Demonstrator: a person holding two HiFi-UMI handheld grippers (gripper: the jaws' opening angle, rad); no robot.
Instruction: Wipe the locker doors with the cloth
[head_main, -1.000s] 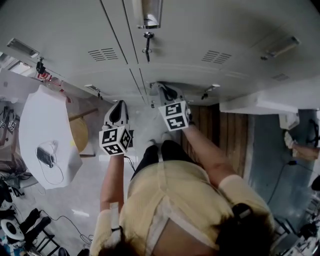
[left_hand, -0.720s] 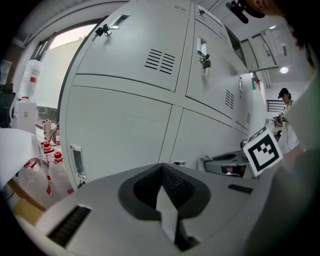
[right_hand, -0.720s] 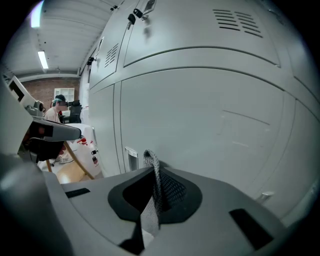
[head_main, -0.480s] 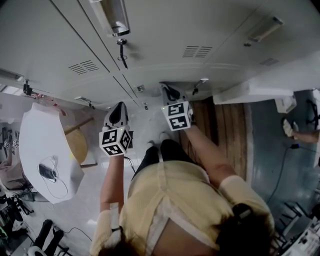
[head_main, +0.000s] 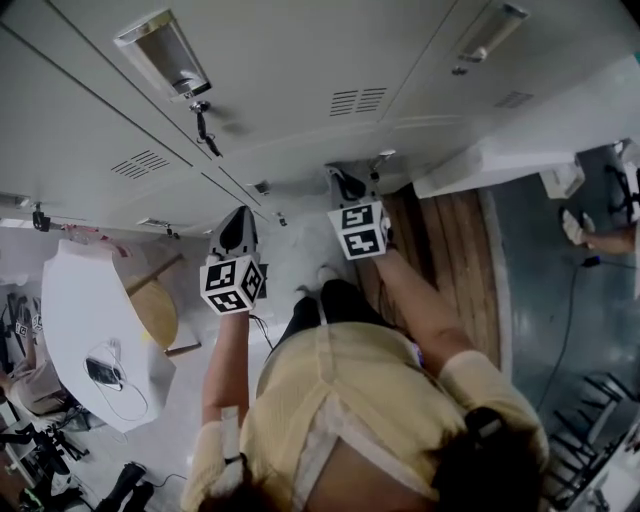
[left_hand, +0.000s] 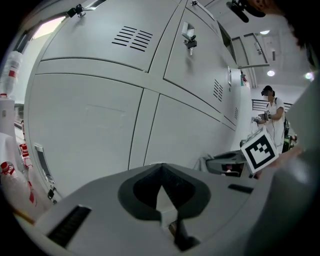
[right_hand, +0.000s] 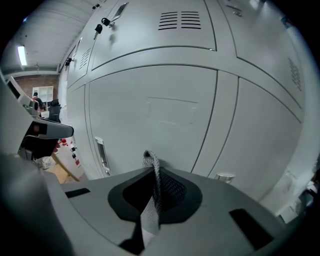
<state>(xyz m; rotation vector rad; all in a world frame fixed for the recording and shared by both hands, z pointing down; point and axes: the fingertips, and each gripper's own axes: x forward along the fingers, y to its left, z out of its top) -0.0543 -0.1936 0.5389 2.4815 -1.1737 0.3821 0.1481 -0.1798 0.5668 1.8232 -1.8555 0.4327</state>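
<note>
1. The cloth (right_hand: 149, 214) is pinched between the jaws of the right gripper (right_hand: 154, 169), a grey mesh strip with its tip poking out past the jaw tips
2. That gripper is pointed at the lower locker doors (right_hand: 150, 105), close to the seam between two of them; contact cannot be told
3. The left gripper (left_hand: 161, 167) is held with its jaws pressed together, aimed at the doors just beside the right one
4. A key (head_main: 203, 128) is seen hanging from an upper door's lock

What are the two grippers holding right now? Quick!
Left gripper: closed, nothing in it.
Right gripper: closed on the cloth, which pokes out past the jaws.
</note>
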